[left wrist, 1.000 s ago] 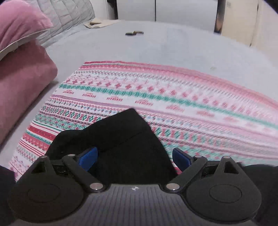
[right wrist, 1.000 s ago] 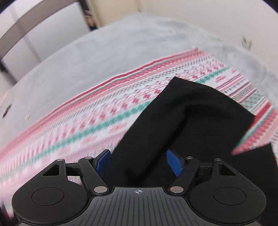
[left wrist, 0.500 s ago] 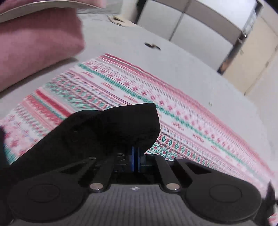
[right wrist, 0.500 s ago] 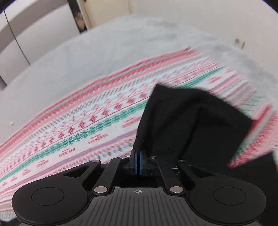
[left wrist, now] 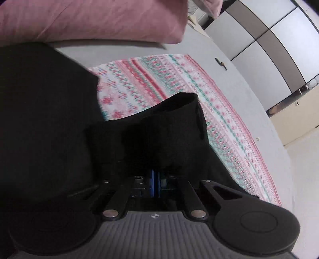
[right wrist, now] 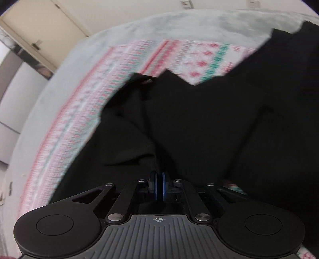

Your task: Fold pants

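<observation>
Nearest in the left wrist view, the left gripper (left wrist: 156, 186) has its blue pads pressed together on a bunched fold of the black pants (left wrist: 59, 123), whose cloth rises straight out of the claw and drapes away to the left, filling the near left of that view. In the right wrist view the right gripper (right wrist: 159, 186) pinches another edge of the same pants (right wrist: 209, 123); a thin line of black fabric runs between its blue pads, which are beginning to ease apart while the cloth is still caught there. From that grip the pants spread far and right in broad dark folds, with a raised corner at the far middle. Under the garment lies a patterned cloth (left wrist: 229, 123) in bands of pink, red, white and teal, motion-blurred in both views, so that any lettering woven into it cannot be read. The cloth rests on a pale grey bed cover (left wrist: 265, 111) that reaches out on all sides. On the far left of the left view a dusty pink pillow (left wrist: 95, 20) sits against the edge of the cover, and a small dark object (left wrist: 221, 63) lies on the grey surface beyond the patterned cloth. Farther off stand grey and white cupboard panels (left wrist: 265, 45) with dark frames; in the right view a cream door (right wrist: 39, 25) and a plain cream wall with two small wall plates (right wrist: 186, 4) close the room. No brand mark or readable writing shows anywhere.
</observation>
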